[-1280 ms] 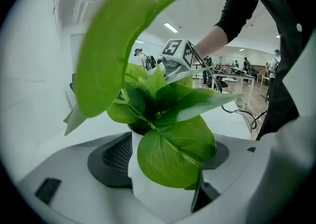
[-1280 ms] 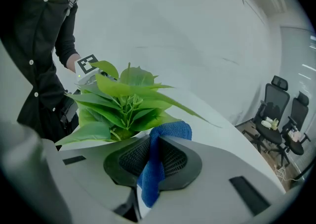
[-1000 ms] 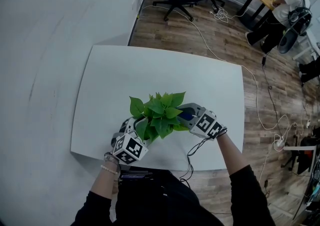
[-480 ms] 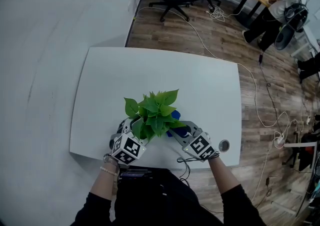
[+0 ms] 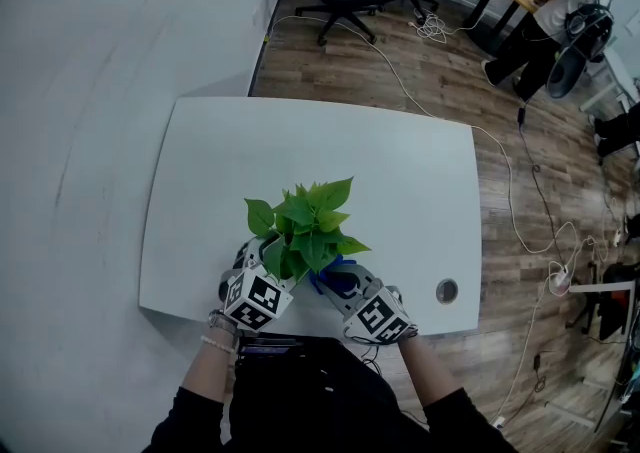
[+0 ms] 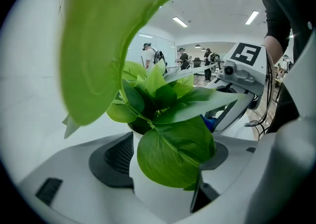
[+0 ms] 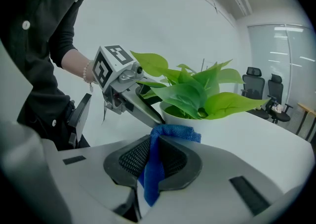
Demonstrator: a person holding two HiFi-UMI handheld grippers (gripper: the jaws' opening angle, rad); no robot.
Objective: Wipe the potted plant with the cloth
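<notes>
A white rectangular table point(image 5: 400, 171) is seen from above. Near its front edge stands a small potted plant point(image 5: 305, 224) with broad green leaves, set upright in a round white pot point(image 7: 195, 119).

The left gripper point(image 5: 266, 259), a grey hand-held tool topped with a black-and-white marker cube, is held at the plant's left side. In the left gripper view its jaws are seen closed partway round the white pot, with a dark ribbed pad point(image 6: 116, 158) set against each flank, so the pot is steadied.

The right gripper point(image 5: 338, 279) is placed at the plant's front right. Its jaws are drawn together on a blue woven cloth point(image 7: 154, 166), which is pinched between the pads with a folded end pushed out past the tips.

The pot lies straight ahead of the right gripper, along the line of its jaws. The cloth's folded end is at the pot's lower wall and seems to be touching it, though contact cannot be confirmed from these angles. The leaves point(image 7: 197, 92) are spread above the cloth, higher than the jaw tips.

The pot's axis is vertical, so a wipe of its wall would likely be run round or up its side. For the leaves, the right gripper would need to be raised. The right gripper is judged the wiping tool and the left gripper the holder.
</notes>
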